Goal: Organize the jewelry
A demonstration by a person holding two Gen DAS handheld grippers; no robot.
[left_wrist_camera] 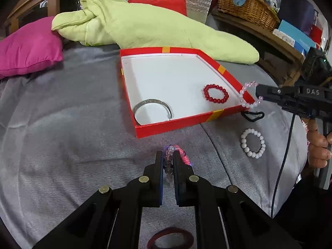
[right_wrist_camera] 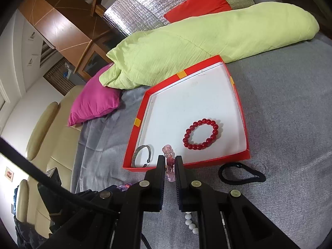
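Red cardboard box (left_wrist_camera: 209, 116) rests on the grey bedspread (left_wrist_camera: 62, 124), already holding a silver bangle (left_wrist_camera: 152, 105) and a red bead bracelet (left_wrist_camera: 215, 94). Left gripper (left_wrist_camera: 168, 158) is clamped on a pink-purple bead bracelet (left_wrist_camera: 176, 150) short of the box. Right gripper (right_wrist_camera: 168, 161) is clamped on a clear pink bracelet (right_wrist_camera: 169, 152) at the box's near corner. Step in hand: transfer. Next, carry each bracelet over the wall, then release. A white bracelet (left_wrist_camera: 253, 143) and black hair tie (left_wrist_camera: 252, 116) remain outside.

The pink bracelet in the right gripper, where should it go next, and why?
Probably a short carry over the red box wall, then let go. The right gripper is shut on the pink bracelet at the box's corner, and the red bracelet and silver bangle already lie inside.
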